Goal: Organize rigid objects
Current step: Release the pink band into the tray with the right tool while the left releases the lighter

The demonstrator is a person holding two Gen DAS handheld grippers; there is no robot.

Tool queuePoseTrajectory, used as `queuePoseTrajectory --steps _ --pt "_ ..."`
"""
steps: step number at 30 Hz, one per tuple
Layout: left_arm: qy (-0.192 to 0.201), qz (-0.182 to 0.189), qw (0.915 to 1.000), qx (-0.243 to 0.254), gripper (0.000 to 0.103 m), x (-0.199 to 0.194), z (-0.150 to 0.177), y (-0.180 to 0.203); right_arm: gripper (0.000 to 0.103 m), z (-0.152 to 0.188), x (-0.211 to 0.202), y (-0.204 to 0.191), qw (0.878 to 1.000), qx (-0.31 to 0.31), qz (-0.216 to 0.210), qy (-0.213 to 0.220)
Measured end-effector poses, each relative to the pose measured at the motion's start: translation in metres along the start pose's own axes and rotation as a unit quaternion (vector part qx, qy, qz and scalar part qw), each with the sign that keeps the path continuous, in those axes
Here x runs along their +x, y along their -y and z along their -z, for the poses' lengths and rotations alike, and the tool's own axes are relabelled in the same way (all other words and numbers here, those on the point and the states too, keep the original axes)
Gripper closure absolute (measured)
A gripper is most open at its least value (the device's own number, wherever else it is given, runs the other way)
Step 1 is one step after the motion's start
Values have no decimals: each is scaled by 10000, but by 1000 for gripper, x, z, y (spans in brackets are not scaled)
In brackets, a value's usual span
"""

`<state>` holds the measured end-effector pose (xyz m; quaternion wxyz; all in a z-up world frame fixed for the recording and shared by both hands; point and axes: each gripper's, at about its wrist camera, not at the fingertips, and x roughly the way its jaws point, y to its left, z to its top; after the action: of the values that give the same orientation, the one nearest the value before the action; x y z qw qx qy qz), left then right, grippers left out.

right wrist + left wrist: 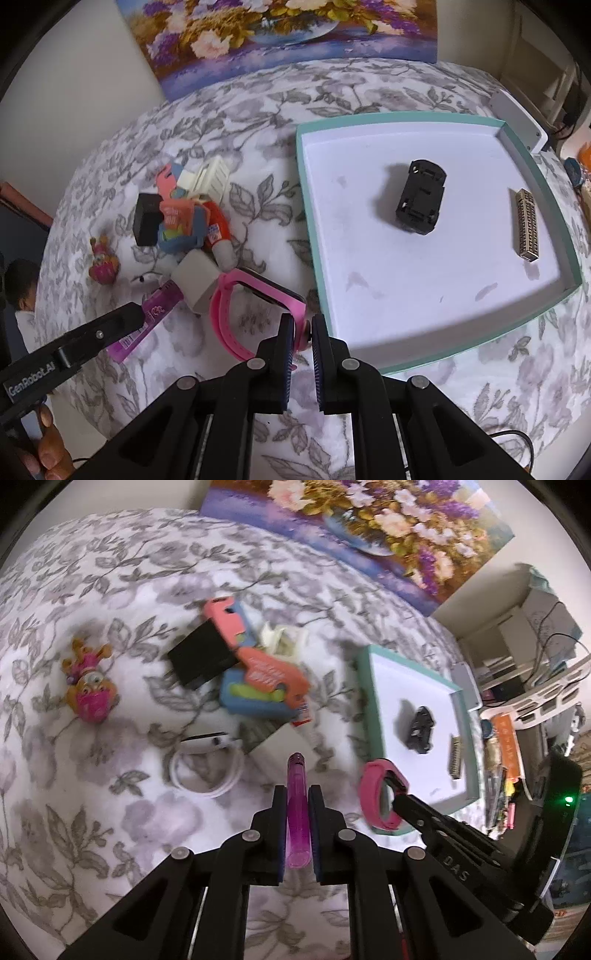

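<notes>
My left gripper (297,805) is clenched on a translucent purple tube (296,812), which stands lengthwise between the jaws with its capped tip projecting forward above the flower-patterned bed cover (92,812). My right gripper (303,332) is clenched on the strap of a pink wristwatch (251,295); the watch's dark face points away from the jaws, and the band loops off to the left of them. In the left wrist view the watch sits just at the near corner of the teal-rimmed tray (406,117).

Tray contents (both resting on the white floor of the tray, well apart from each other):
- a black toy car (421,197), near the middle;
- a brass-coloured model building (527,225), lying flat near the right rim.

Loose items on the bed cover: a heap with a black box (201,657), a blue and orange toy (258,686) and a cream plastic piece (282,637); a coiled white cable (207,768); a grey-white cube (195,280); a small pink and orange figure (88,686), lying apart to the left. A floral painting (369,528) leans at the far edge of the bed.
</notes>
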<state>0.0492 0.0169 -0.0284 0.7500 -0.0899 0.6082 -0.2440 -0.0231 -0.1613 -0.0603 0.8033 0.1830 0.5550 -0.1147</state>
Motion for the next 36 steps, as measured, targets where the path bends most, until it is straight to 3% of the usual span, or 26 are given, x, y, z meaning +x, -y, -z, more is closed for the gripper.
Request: queuePoseTrajectory --steps 5,9,12,20,29,36 --pt "57 134 9993 331 92 -2 -6 36 92 -9 -12 20 9994 271 16 210" --pt "-146 189 9979 604 92 11 -8 66 92 -14 -18 42 9979 497 283 308" --pt "-316 108 9963 791 92 25 -9 89 92 -18 -19 67 9957 854 225 286" --pt "-444 292 9944 915 92 54 -9 139 92 -19 -18 128 9857 1586 494 273" --pt "-399 406 9953 785 92 80 -7 146 92 -16 -22 190 9704 2215 905 336" --pt "-442 363 9959 707 92 91 -7 141 92 -17 -18 197 9682 2280 981 319"
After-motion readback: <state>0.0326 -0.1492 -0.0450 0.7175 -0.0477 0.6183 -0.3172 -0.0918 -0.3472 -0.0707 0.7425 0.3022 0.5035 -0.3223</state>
